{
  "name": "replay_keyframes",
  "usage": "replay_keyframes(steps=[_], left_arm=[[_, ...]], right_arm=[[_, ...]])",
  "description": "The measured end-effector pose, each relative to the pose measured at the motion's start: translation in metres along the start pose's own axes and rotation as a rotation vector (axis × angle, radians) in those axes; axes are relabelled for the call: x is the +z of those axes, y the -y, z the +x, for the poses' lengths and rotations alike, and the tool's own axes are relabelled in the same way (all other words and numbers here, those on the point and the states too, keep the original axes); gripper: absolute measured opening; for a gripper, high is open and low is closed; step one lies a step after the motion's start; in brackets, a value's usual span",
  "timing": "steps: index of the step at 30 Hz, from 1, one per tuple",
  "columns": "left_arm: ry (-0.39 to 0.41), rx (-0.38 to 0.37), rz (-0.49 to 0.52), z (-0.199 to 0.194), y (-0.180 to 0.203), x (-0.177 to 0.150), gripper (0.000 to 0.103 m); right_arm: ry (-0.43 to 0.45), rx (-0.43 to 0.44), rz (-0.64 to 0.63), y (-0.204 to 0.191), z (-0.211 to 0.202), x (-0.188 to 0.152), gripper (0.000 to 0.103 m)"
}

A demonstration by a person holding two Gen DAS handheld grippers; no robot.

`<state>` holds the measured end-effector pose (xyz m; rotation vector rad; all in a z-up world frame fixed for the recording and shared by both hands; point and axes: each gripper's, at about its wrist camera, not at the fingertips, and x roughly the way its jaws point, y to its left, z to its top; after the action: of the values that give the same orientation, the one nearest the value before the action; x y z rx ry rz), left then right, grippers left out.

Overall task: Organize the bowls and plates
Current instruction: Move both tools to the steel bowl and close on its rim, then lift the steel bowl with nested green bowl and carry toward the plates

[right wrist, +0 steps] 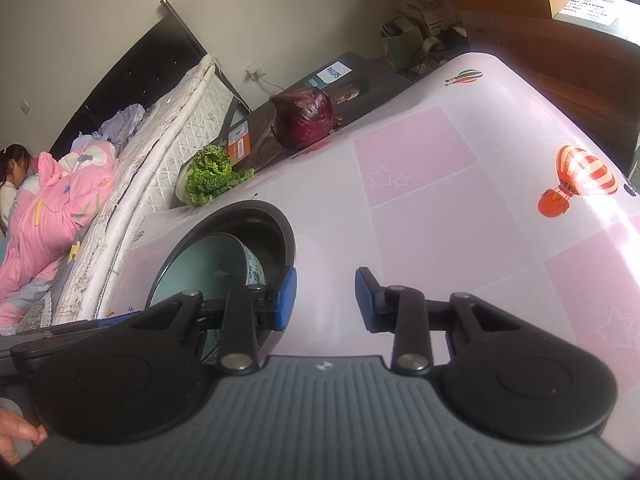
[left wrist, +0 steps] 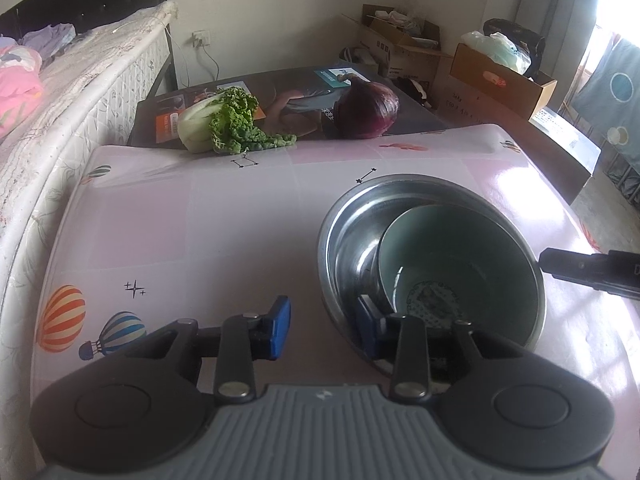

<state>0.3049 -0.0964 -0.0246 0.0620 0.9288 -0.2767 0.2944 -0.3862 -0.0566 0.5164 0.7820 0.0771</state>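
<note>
A steel bowl [left wrist: 352,224] stands on the pink table, with a light green ceramic bowl [left wrist: 460,248] tilted inside it. My left gripper [left wrist: 326,326] is open; its right finger [left wrist: 370,328] reaches over the steel bowl's near rim, its left finger stays outside above the table. The right gripper's finger [left wrist: 588,268] shows at the steel bowl's right edge. In the right wrist view my right gripper [right wrist: 326,300] is open and empty; its left finger [right wrist: 286,300] is at the steel bowl's rim [right wrist: 288,232], and the green bowl [right wrist: 208,268] lies inside.
A leafy cabbage [left wrist: 228,120] and a red cabbage [left wrist: 370,110] lie at the table's far edge on a dark box [left wrist: 288,96]. A bed [left wrist: 72,92] runs along the left. Cardboard boxes [left wrist: 492,76] stand at the back right. A person sits by the bed [right wrist: 14,176].
</note>
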Motion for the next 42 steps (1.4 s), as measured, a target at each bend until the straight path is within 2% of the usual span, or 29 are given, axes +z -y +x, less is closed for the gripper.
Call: replay_keyframes(steps=[9,18,24,31,37,39,42], left_arm=[[-0.055,-0.044,-0.071,0.015,-0.008,0.008,0.028],[-0.076,-0.068,-0.109,0.026,-0.010,0.012,0.016],[-0.086,-0.097,-0.149,0.031,-0.016,0.014,0.013],[-0.093,-0.132,-0.211,0.035,-0.023,0.013,0.012],[-0.093,-0.142,-0.235,0.034,-0.025,0.012,0.011],[-0.095,-0.140,-0.242,0.034,-0.025,0.012,0.011],[-0.094,-0.143,-0.251,0.033,-0.025,0.011,0.011]], right_arm=[[-0.057,0.084,0.064,0.006,0.009,0.006,0.027],[-0.115,0.098,0.067,0.001,0.027,0.007,0.025],[-0.118,0.112,0.087,0.000,0.038,0.009,0.018],[-0.118,0.117,0.119,0.002,0.048,0.010,0.018],[-0.128,0.170,0.213,0.012,0.055,0.008,0.017],[-0.117,0.182,0.214,0.011,0.054,0.006,0.013],[-0.102,0.159,0.183,0.005,0.051,0.006,0.012]])
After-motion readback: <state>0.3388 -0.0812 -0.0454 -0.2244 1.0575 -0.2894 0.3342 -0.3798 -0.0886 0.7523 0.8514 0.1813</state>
